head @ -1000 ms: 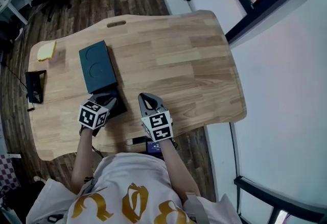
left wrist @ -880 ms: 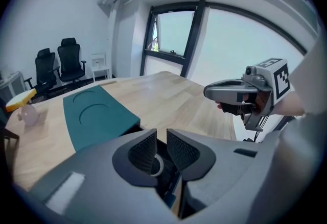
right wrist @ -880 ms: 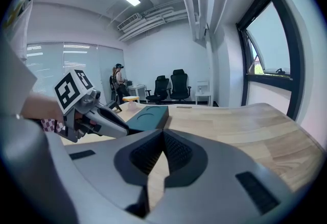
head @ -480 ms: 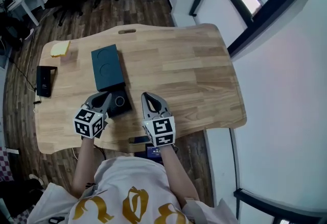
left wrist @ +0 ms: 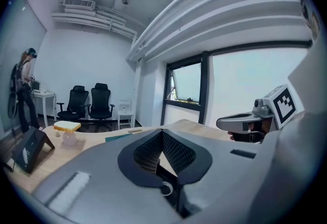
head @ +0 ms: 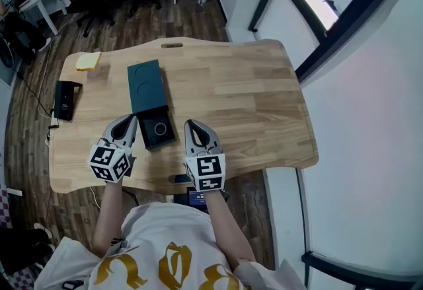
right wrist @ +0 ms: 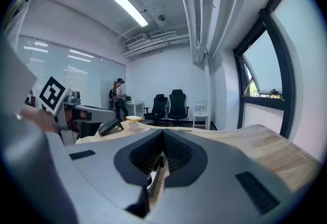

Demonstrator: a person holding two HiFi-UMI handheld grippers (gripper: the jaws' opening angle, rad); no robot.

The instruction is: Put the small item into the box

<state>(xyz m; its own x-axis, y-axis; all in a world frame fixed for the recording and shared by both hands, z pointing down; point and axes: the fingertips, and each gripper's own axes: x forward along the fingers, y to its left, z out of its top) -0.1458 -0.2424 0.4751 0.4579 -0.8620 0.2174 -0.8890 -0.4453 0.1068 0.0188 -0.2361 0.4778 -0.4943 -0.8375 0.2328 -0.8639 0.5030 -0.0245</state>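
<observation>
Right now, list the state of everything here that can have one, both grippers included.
left gripper: shut, empty, just left of the box.
right gripper: shut, empty, just right of the box.
box: open, no lid on it.
lid: off, lying flat just beyond the box.
small item: a ring, lying inside the box.

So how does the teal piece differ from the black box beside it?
The teal piece is longer and flat, with two round imprints on top; the black box is shorter and open, a small ring-shaped item inside. The teal piece lies farther from the person, the black box nearer. Both are rectangular, end to end on the table.
</observation>
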